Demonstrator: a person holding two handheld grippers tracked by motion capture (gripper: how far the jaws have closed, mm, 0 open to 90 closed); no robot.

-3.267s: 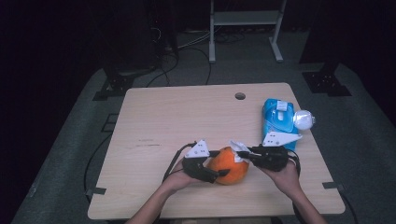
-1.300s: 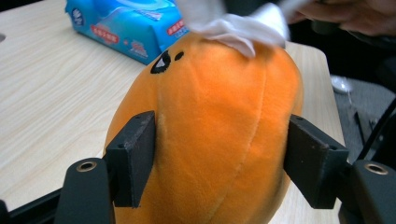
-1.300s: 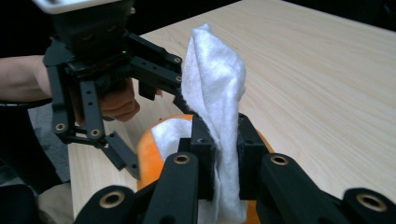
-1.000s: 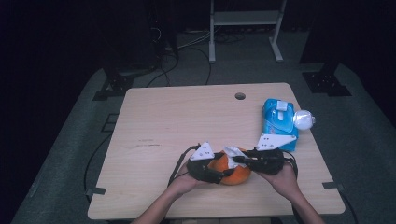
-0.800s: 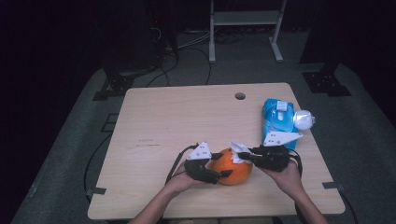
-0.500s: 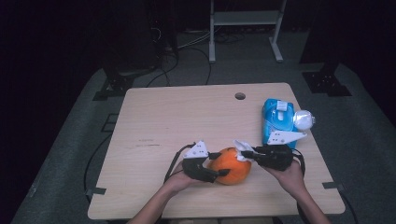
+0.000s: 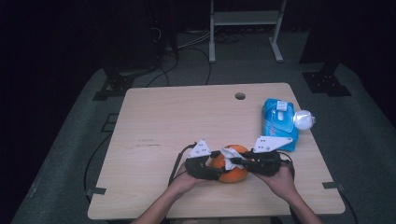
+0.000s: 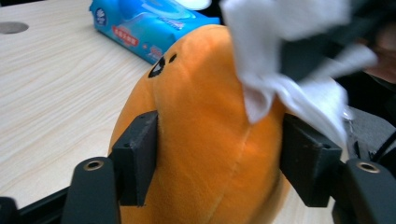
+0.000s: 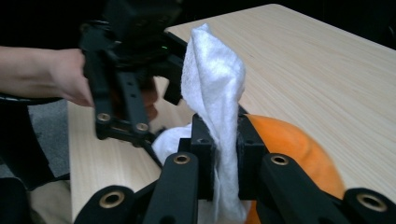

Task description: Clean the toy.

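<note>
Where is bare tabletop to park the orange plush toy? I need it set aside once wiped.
Free: the table's whole left half and far middle, up to the round hole. Crowded: the near edge, where the left claw grips the plush toy and the right claw pinches the white wipe, and the right side, by the blue wipes pack.

Looks like a lab or recording studio, not a home. One plain light-wood table (image 7: pixel 177 121) with a round cable hole (image 7: pixel 240 96) stands on grey carpet (image 7: pixel 70 154), everything beyond it, past the far edge from the grippers, dark. Black stand feet (image 7: pixel 112 86) sit off the table's far corners, away from the left gripper (image 7: pixel 212 164); loose cables (image 7: pixel 187 44) trail on the floor and a white metal frame (image 7: pixel 245 18) stands farther back. Tape strips (image 7: pixel 95 190) mark the carpet, left of that gripper. A person's hands hold instrumented grippers with marker plates.
</note>
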